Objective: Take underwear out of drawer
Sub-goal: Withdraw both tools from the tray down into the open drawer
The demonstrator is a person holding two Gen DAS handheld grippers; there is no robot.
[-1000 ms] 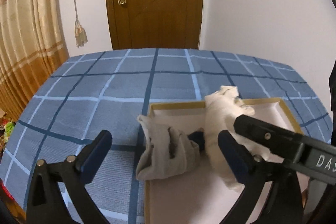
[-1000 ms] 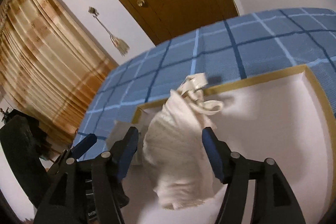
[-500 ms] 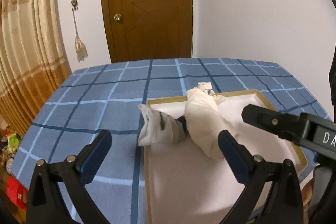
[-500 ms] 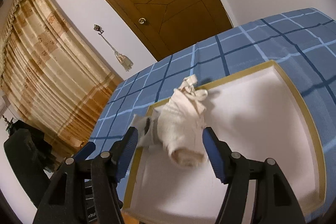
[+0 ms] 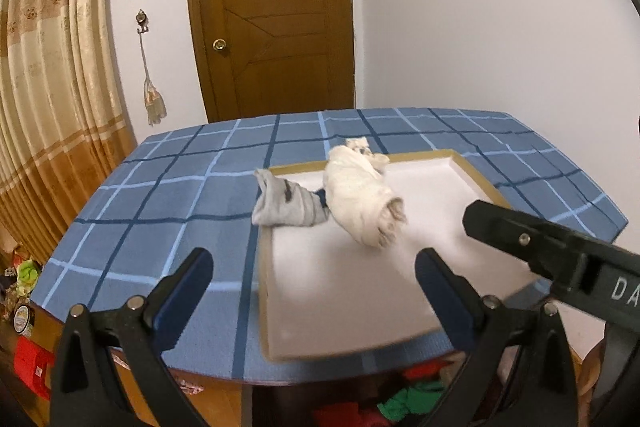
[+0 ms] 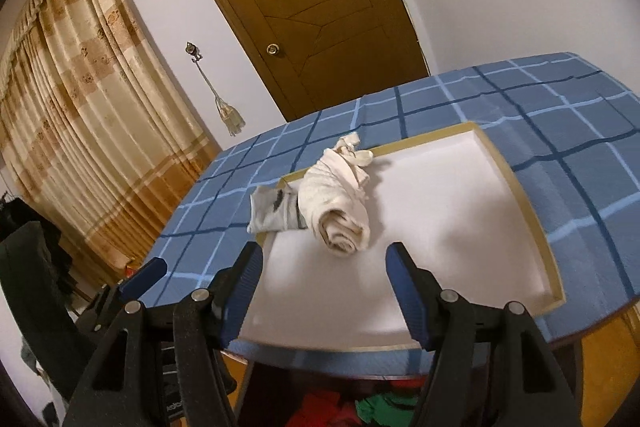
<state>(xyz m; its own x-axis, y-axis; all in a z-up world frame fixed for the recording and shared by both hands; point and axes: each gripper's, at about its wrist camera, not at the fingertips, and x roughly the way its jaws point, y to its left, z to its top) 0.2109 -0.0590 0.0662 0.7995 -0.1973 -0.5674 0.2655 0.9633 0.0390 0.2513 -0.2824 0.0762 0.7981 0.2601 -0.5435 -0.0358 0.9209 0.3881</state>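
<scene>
We see soft, even indoor light and faint shadows. The cream bundle [image 5: 362, 203] blurs slightly in the left view. Fisheye bending curves the door [image 6: 316, 11], with dark corners.

Left gripper [image 5: 314, 281], right gripper [image 6: 324, 273]: jaws spread wide, nothing held.

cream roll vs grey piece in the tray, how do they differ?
The cream rolled garment is bulkier and tightly rolled; the grey garment is flatter and loosely folded. The cream one lies inside the white tray, one end over the far rim; the grey one hangs over the tray's left rim onto the blue checked cloth. Both lie ungripped and touching.
</scene>
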